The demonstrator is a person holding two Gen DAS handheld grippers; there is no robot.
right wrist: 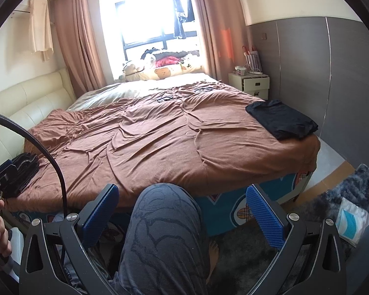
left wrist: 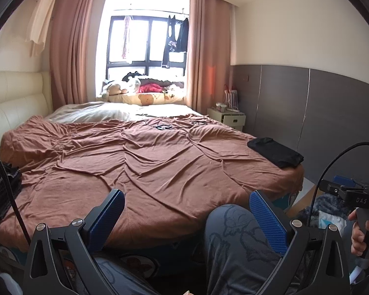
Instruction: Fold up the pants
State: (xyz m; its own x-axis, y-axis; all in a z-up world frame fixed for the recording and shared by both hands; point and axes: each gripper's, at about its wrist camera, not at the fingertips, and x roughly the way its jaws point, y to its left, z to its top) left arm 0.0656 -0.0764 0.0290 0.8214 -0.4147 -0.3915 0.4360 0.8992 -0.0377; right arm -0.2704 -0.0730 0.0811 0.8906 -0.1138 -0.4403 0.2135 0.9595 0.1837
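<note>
Left gripper: we hold the left gripper (left wrist: 187,211) low at the near edge of the bed, its blue-padded jaws spread wide with nothing between them but our own knee (left wrist: 236,241) in grey printed trousers.
Right gripper: the right gripper (right wrist: 183,206) sits likewise at the near edge, jaws wide apart and holding nothing; our knee (right wrist: 164,223) rises between its fingers.
Folded pants: a black folded garment (right wrist: 281,119) lies at the right-hand corner of the bed, close to the edge; the left wrist view shows it (left wrist: 275,152) in the same corner, well apart from both grippers.
Other pile: a dark, striped-looking stack of cloth (left wrist: 2,191) rests on the left edge of the bed; we cannot tell what garment it is.
Bed: a rumpled brown cover (right wrist: 160,145) spreads over the bed, with a cream headboard (right wrist: 24,103) on the left.
Far side: pillows and soft toys (left wrist: 135,91) lie under the window (left wrist: 145,46), between pink curtains (left wrist: 71,46).
Nightstand: a small white nightstand (right wrist: 253,83) stands beside the grey wall panel (right wrist: 307,73).
</note>
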